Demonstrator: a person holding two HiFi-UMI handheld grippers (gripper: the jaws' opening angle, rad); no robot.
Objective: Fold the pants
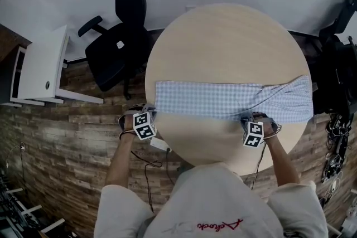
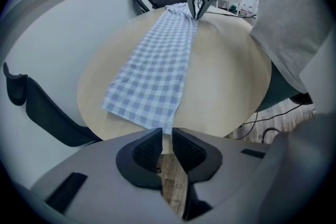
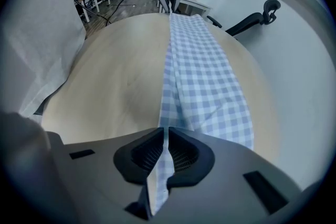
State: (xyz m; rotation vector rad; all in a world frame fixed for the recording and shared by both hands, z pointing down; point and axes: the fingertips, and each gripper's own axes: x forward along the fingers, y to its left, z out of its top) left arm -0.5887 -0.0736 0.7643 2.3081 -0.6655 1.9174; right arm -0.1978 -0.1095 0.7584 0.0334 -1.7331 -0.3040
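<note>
Blue-and-white checked pants (image 1: pixel 223 98) lie stretched in a long strip across the round wooden table (image 1: pixel 223 36). My left gripper (image 1: pixel 149 112) is at the strip's left end by the near table edge. In the left gripper view (image 2: pixel 167 136) its jaws stand close together on the corner of the pants (image 2: pixel 157 65). My right gripper (image 1: pixel 251 119) is at the near edge of the strip, right of the middle. In the right gripper view (image 3: pixel 165 136) it is shut with a fold of the pants (image 3: pixel 202 71) running down between its pads. Both grippers point steeply down.
A black office chair (image 1: pixel 120 36) stands off the table's far left, with a white desk (image 1: pixel 39 67) beyond it. Dark equipment and another chair (image 1: pixel 334 64) crowd the right side. Cables trail over the wooden floor (image 1: pixel 67 136) below the near table edge.
</note>
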